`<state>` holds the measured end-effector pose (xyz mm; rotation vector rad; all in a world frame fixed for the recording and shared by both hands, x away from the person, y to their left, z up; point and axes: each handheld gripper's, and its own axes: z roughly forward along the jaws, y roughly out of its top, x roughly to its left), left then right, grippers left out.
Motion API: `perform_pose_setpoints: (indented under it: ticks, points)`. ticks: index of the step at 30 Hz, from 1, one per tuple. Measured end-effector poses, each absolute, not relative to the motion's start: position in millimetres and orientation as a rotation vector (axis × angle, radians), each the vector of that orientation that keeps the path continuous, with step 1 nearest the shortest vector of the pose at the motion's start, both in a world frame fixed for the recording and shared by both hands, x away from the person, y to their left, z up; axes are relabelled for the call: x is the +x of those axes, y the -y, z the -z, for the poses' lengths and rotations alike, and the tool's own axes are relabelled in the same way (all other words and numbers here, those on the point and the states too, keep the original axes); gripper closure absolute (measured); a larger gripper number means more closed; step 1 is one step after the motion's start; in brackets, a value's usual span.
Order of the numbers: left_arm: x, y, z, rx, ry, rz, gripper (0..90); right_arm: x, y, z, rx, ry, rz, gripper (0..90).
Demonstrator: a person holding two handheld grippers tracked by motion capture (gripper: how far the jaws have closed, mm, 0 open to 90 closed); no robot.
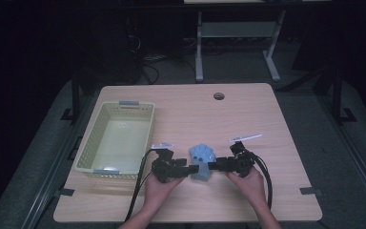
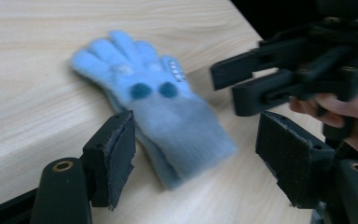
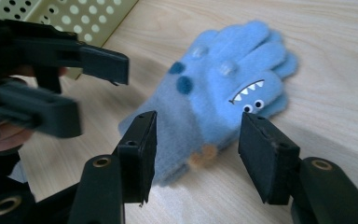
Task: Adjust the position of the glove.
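While both the left gripper (image 1: 189, 170) and right gripper (image 1: 213, 166) stood unclenched around the blue glove's (image 1: 202, 160) cuff on the table (image 1: 248, 114), I judged a centred, even pinch best.

This looks like a lab or test room set up for recording rather than a home. A plain light-wood surface (image 1: 248, 109) with a round cable hole (image 1: 218, 96) stands on grey carpet (image 1: 305, 124), its corners marked by strips of dark tape (image 1: 310, 191). Beyond the surface's far edge the room is dim, with the pale metal frame of another desk (image 1: 233, 43) and loose cables (image 1: 147, 64) lying on the floor beside that frame. To the right of the surface stand dark stand legs (image 1: 336, 102).
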<state>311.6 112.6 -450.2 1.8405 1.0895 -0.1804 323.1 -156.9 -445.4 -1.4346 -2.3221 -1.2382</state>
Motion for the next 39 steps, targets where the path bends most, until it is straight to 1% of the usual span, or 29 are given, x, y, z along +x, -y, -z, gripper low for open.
perform_pose_setpoints:
  ticks: [2, 3, 13, 15, 21, 28, 31, 39]
  points:
    - [317, -112, 453, 1.835, -1.132, 0.199, 29.9, 323, 158, 446, -1.448, 2.321, 1.24, 43.7]
    - [321, -112, 456, 1.824, -1.166, 0.221, 32.3, 322, 156, 447, -1.46, 2.328, 1.222, 43.4]
    - [330, -110, 470, 1.832, -1.204, 0.323, 40.7, 323, 153, 454, -1.491, 2.281, 1.212, 45.3]
    - [330, -108, 472, 1.842, -1.199, 0.328, 44.3, 325, 153, 457, -1.512, 2.251, 1.214, 44.7]
    - [331, -106, 474, 1.852, -1.196, 0.331, 49.2, 328, 148, 465, -1.537, 2.249, 1.165, 45.8]
    - [331, -106, 475, 1.856, -1.191, 0.324, 50.5, 327, 147, 467, -1.55, 2.238, 1.17, 46.4]
    - [330, -106, 476, 1.852, -1.18, 0.34, 52.6, 327, 146, 467, -1.547, 2.234, 1.176, 46.8]
    - [329, -106, 479, 1.844, -1.157, 0.342, 56.5, 324, 145, 469, -1.564, 2.222, 1.189, 51.5]
